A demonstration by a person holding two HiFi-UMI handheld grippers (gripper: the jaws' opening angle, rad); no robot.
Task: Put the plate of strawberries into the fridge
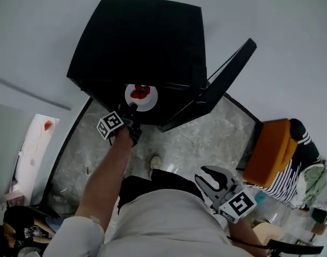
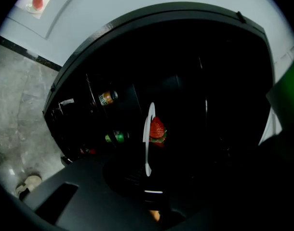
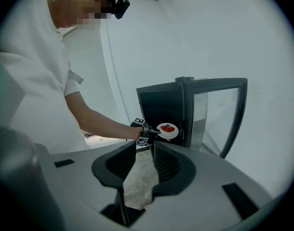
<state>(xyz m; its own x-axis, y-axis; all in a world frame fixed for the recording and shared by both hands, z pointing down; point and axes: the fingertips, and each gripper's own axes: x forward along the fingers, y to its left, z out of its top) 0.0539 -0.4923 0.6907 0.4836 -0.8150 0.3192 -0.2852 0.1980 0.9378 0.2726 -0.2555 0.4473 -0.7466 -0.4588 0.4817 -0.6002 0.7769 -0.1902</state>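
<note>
A white plate of strawberries [image 1: 141, 97] hangs at the mouth of the black fridge [image 1: 136, 42], whose glass door [image 1: 222, 84] stands open to the right. My left gripper [image 1: 132, 109] is shut on the plate's near rim. In the left gripper view the plate [image 2: 148, 138] shows edge-on with a strawberry [image 2: 157, 128] on it, in front of the dark fridge interior. My right gripper [image 1: 204, 176] is held low by the person's waist, open and holding nothing. The right gripper view looks between its spread jaws [image 3: 142, 162] at the plate [image 3: 167, 130] and the fridge [image 3: 164, 105].
A bottle [image 2: 107, 97] and a green can [image 2: 117, 137] sit on shelves at the fridge's left. An orange seat [image 1: 270, 149] with striped cloth [image 1: 295, 170] stands to the right. A white tabletop [image 1: 35, 143] lies at the left. The floor is grey marble [image 1: 195, 138].
</note>
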